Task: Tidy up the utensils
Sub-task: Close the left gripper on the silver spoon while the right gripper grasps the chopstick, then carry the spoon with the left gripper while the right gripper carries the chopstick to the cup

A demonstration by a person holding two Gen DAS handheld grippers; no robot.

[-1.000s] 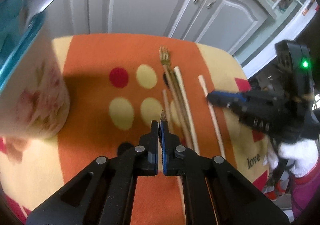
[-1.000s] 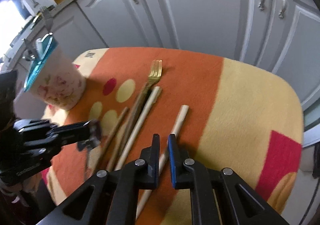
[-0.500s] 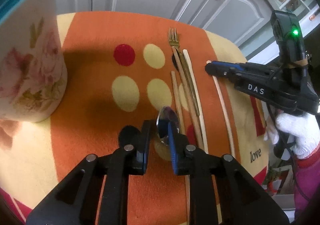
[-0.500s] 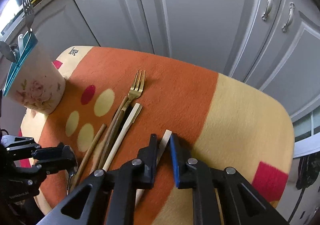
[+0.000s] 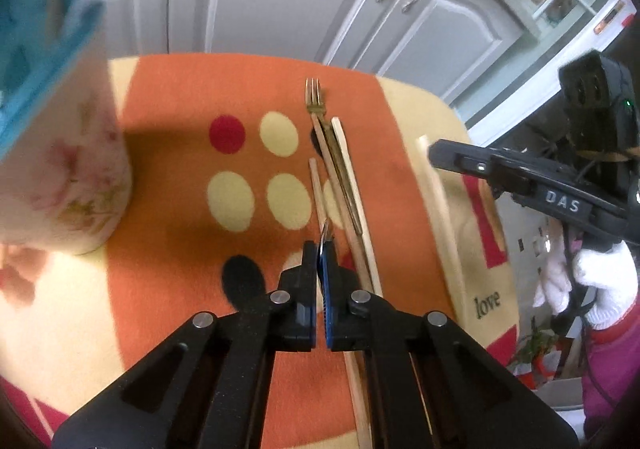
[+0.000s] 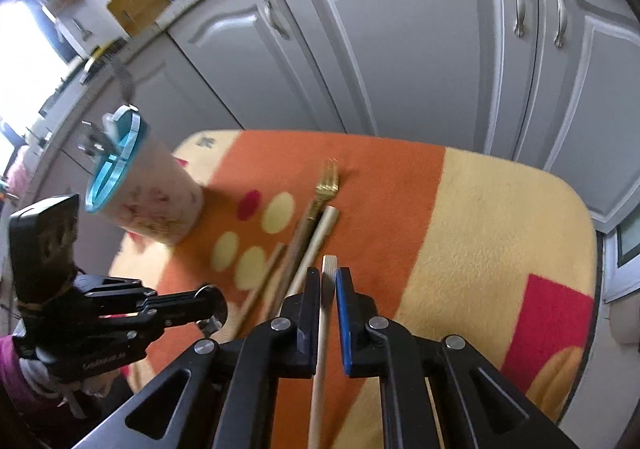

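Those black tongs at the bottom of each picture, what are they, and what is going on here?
They are hand-held grippers; a person holds one in each hand, with a camera on each looking along its fingers. One picture comes from the left gripper, shut on a spoon. The other comes from the right gripper, its fingers either side of a pale chopstick. On the orange cloth lie a gold fork and more chopsticks. The flowered cup with the blue top already holds cutlery.

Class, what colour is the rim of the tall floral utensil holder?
Turquoise blue rim on the white floral utensil holder; clearest in the right wrist view.
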